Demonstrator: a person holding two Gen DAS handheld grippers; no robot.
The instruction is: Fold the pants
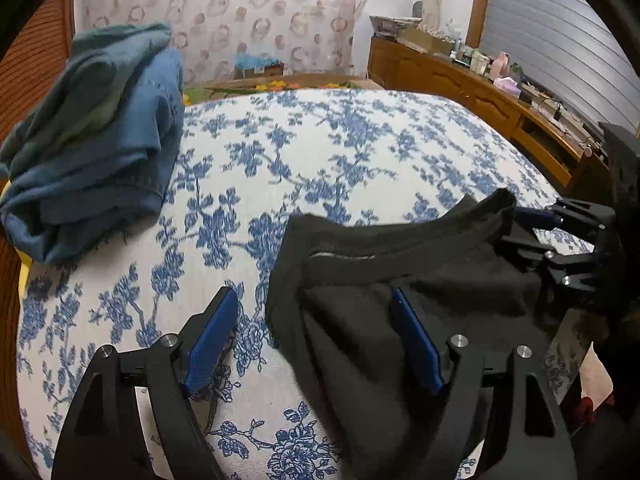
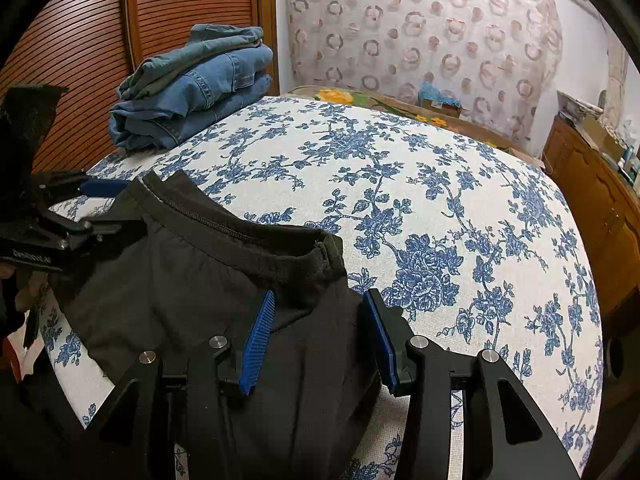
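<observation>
Soft even indoor light, fisheye-bent edges, slight left-view blur

Both fisheye views looked forward and steeply downward along their own blue-padded fingers, close over the near edge of the floral bedspread. The left wrist camera sat nearer the bedspread's left side, its own gripper low in frame. The right wrist camera sat further right, above the black pants. The 2 views shared the bedspread, the pants' waistband, the stacked jeans at its far left corner, and the patterned curtain beyond it.
</observation>
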